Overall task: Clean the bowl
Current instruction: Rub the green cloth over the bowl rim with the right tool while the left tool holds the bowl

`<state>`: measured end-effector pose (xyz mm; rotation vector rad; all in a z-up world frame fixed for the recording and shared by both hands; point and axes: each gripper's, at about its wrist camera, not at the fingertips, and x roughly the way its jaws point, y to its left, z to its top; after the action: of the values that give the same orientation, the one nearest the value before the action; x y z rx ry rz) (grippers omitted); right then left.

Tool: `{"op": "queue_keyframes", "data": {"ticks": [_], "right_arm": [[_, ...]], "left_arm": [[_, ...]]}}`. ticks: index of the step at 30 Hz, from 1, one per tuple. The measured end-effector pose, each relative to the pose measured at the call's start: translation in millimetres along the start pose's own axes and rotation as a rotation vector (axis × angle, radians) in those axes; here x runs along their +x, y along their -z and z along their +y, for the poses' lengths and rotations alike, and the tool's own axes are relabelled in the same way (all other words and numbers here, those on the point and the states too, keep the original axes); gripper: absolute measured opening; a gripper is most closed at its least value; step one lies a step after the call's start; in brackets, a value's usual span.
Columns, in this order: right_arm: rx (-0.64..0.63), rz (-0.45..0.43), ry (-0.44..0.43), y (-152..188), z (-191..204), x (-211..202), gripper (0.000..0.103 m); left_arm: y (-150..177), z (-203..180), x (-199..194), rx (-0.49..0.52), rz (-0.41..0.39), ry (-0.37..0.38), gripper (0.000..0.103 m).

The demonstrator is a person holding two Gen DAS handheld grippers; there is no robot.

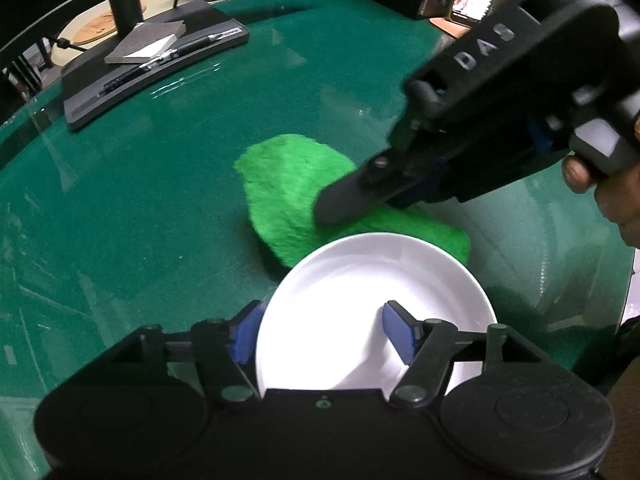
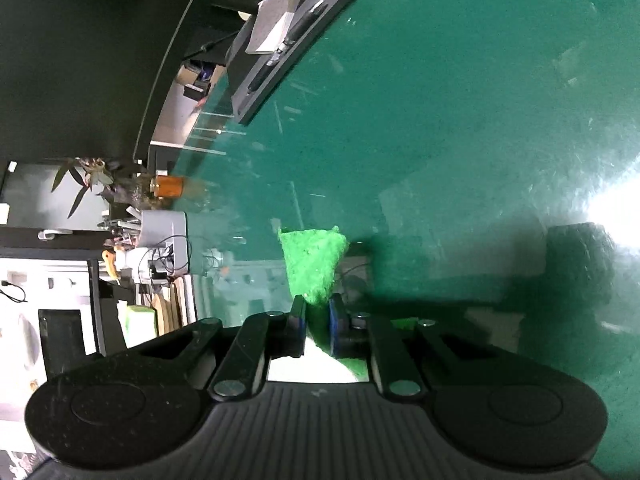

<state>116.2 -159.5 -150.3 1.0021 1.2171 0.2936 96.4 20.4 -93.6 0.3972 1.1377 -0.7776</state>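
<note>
Your left gripper [image 1: 320, 332] sits nearest the lens in the left wrist view, its black body filling the bottom of the frame. Its two blue-padded fingers [image 1: 245, 334] are spread wide, one outside the near-left rim of the white bowl [image 1: 360, 300] and the other inside the bowl; whether the pads actually press the rim, you cannot tell from this view.

Beneath everything lies the glossy green table [image 1: 160, 184]. At its far left stands a dark monitor base [image 1: 152, 68], with a grey notepad [image 1: 146, 44] and a pen [image 1: 188, 46] resting on it.

Your right gripper [image 1: 320, 210] reaches in from the upper right, angled down toward the table, with your hand [image 1: 600, 188] around its grip at the right edge. Its fingers are pressed together on the bright green cloth [image 1: 288, 192]; the right wrist view shows the cloth [image 2: 314, 264] pinched between the pads and fanning out ahead of the right gripper [image 2: 316, 316].

That cloth lies crumpled on the table just beyond the bowl, its near edge hidden behind the bowl's far rim.

You have the bowl upright on the table, close to the left gripper. Its inside is plain white and holds nothing that shows.
</note>
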Motion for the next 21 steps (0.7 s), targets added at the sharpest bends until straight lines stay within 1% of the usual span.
{"op": "queue_keyframes", "data": {"ticks": [2,5,7,9,11,15,19,20,21], "right_arm": [[0.025,0.005,0.014,4.0,-10.3,-9.1,0.011],[0.077,0.007,0.02,10.3,-24.1,-20.1,0.011],[0.094,-0.004,0.014,11.4,-24.2,-17.9,0.011],[0.101,-0.014,0.006,10.9,-22.2,-14.3,0.011],[0.112,-0.041,-0.023,8.7,-15.1,-6.5,0.011],[0.154,-0.06,-0.045,12.2,-20.9,-13.0,0.011],[0.211,-0.039,-0.028,22.2,-39.5,-26.7,0.012],[0.25,-0.031,-0.03,26.1,-46.7,-30.5,0.012],[0.26,-0.033,-0.031,26.1,-47.2,-29.8,0.012]], "left_arm": [[0.7,-0.9,1.2,0.007,-0.002,-0.001,0.072],[1.9,0.0,1.9,0.012,-0.004,0.002,0.071],[2.9,-0.1,2.0,0.014,-0.008,0.004,0.069],[3.9,-0.9,1.8,0.012,-0.008,0.008,0.065],[4.9,-1.2,1.7,0.007,-0.011,0.007,0.065],[6.5,-0.7,1.5,0.001,-0.021,0.006,0.065],[6.9,-0.4,1.6,0.0,-0.027,0.006,0.065],[6.9,-0.3,1.6,0.0,-0.028,0.006,0.065],[6.9,-0.2,1.6,-0.002,-0.028,0.005,0.065]]}}
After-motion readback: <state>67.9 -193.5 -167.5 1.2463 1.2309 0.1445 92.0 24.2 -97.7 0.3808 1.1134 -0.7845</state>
